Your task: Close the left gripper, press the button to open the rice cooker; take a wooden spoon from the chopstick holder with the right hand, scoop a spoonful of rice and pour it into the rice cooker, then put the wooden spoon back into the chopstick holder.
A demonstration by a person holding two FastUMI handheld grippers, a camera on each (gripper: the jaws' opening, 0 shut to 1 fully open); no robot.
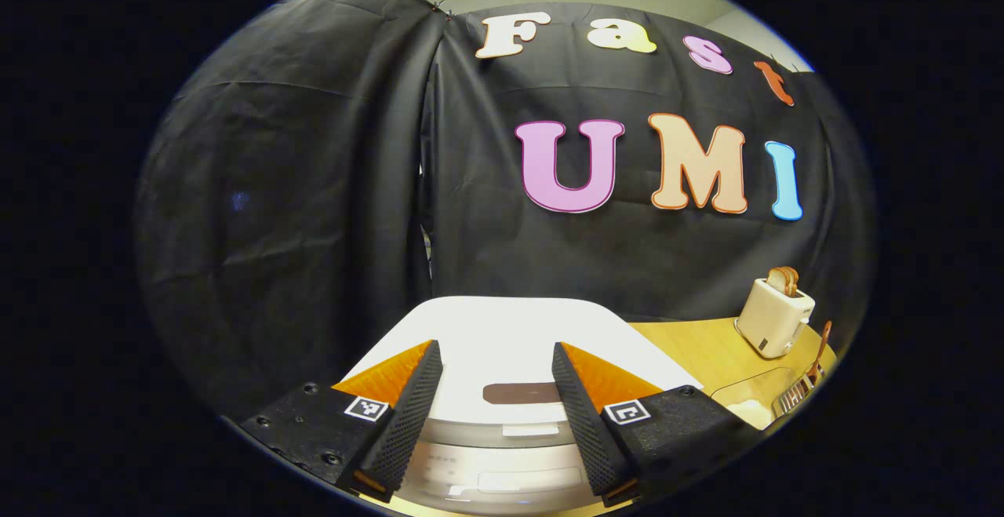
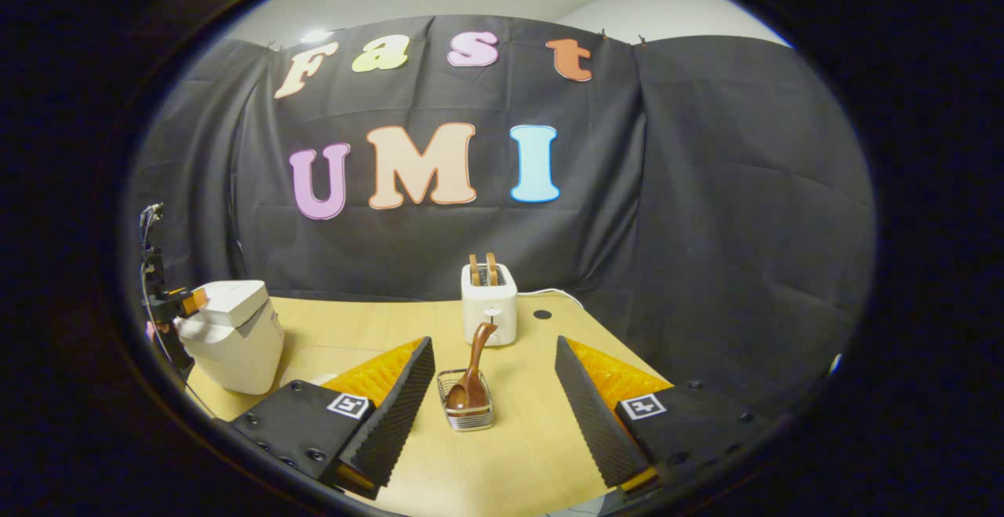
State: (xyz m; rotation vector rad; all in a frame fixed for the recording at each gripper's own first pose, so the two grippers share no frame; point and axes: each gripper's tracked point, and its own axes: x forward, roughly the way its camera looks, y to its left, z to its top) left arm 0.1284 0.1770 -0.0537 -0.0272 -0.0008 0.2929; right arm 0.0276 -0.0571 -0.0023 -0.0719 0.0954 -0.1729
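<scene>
Left gripper view looks down along the left gripper, which hangs just above the white rice cooker; its fingers stand wide apart and hold nothing. Between them, on the front of the shut lid, lies the dark oblong button. The cooker sits at the desk's left end, and beyond it toward the right of this view are a white toaster with bread in its slots and a clear container with something pale in it, likely the rice, though it is too small to be sure.

In the right gripper view the right gripper is likewise spread wide and empty, poised low over the desk's near edge. Straight ahead between its fingers stands the wire chopstick holder with the wooden spoon in it, handle up and leaning back toward the toaster. The rice cooker shows at the desk's left edge with the other gripper at its far side.

I judge the first step to be in hand: the lid is not yet open and the spoon is untouched. The next move calls for the left fingers to come together, then press down squarely on the button so the lid springs up. The right gripper need only wait, lined up on the spoon handle.
</scene>
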